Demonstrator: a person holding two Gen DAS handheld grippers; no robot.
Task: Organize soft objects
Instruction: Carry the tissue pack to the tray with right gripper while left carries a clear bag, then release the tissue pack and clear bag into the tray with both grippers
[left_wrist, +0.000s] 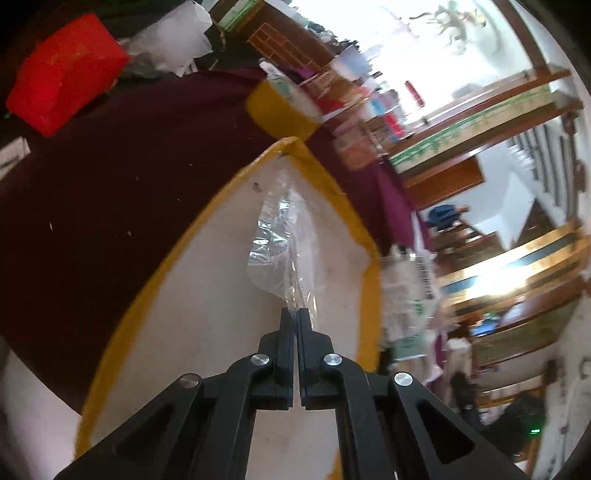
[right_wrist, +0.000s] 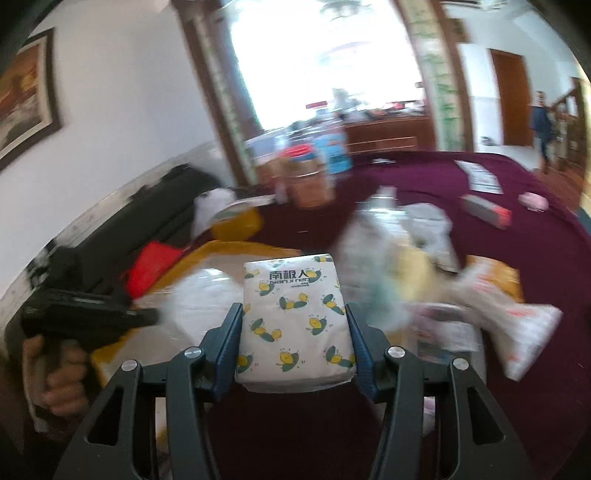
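Note:
My left gripper (left_wrist: 297, 310) is shut on the edge of a clear plastic bag (left_wrist: 282, 236) that hangs over a yellow-rimmed white tray (left_wrist: 207, 280). My right gripper (right_wrist: 294, 310) is shut on a white tissue pack with a lemon print (right_wrist: 295, 317) and holds it above the maroon table, just right of the tray (right_wrist: 229, 248). The left gripper also shows in the right wrist view (right_wrist: 147, 317), held in a hand at the left, with the bag a blurred pale shape (right_wrist: 199, 295) beside it.
A maroon cloth (left_wrist: 129, 177) covers the table. A red pack (left_wrist: 62, 70) and a yellow box (left_wrist: 284, 107) lie beyond the tray. Several blurred packets (right_wrist: 491, 295), jars (right_wrist: 306, 173) and a red-ended box (right_wrist: 487, 212) sit on the table to the right.

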